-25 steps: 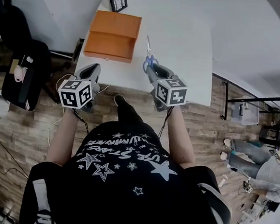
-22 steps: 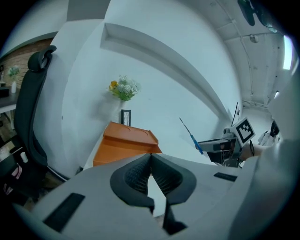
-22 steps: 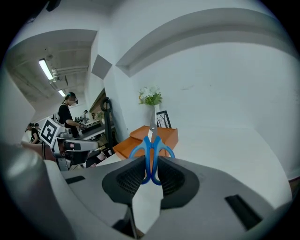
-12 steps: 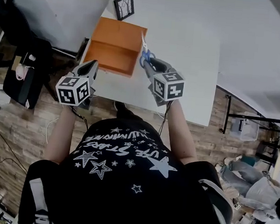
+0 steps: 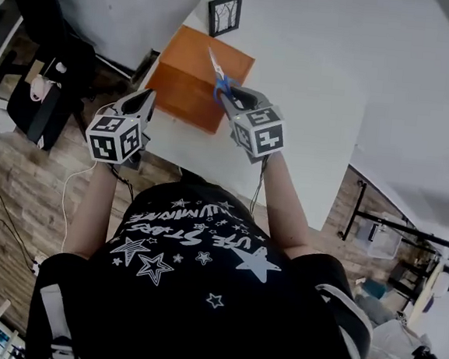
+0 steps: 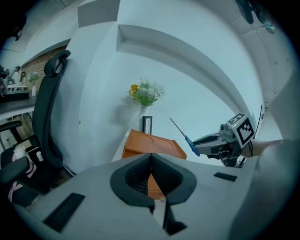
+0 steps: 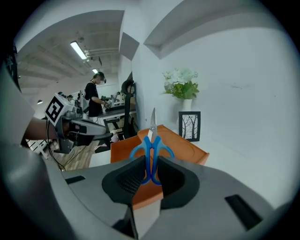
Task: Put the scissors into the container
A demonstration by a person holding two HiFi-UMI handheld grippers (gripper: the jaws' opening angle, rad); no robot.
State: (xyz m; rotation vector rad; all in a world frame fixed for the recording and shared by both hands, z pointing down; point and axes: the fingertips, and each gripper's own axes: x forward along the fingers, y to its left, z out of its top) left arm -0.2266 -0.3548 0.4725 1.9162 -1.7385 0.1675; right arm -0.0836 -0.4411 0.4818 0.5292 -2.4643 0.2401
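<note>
My right gripper [image 5: 226, 98] is shut on the blue-handled scissors [image 5: 216, 75], whose blades point up and away over the orange container [image 5: 186, 85]. In the right gripper view the scissors [image 7: 151, 149] stand upright between the pads, with the orange container [image 7: 185, 146] just beyond them. My left gripper [image 5: 144, 102] hangs off the table's left edge, jaws shut on nothing. From the left gripper view, the container [image 6: 145, 146] lies ahead and the right gripper [image 6: 208, 141] holds the scissors [image 6: 186, 138] to its right.
The white table [image 5: 310, 88] carries a small framed picture [image 5: 226, 14] and a vase of flowers [image 7: 182, 85] behind the container. A black office chair [image 6: 49, 117] stands left of the table. A person [image 7: 95, 96] stands far back in the room.
My right gripper has carried the scissors left and forward, from the table's middle to above the orange container. The left gripper has kept its place beside the table's edge.
</note>
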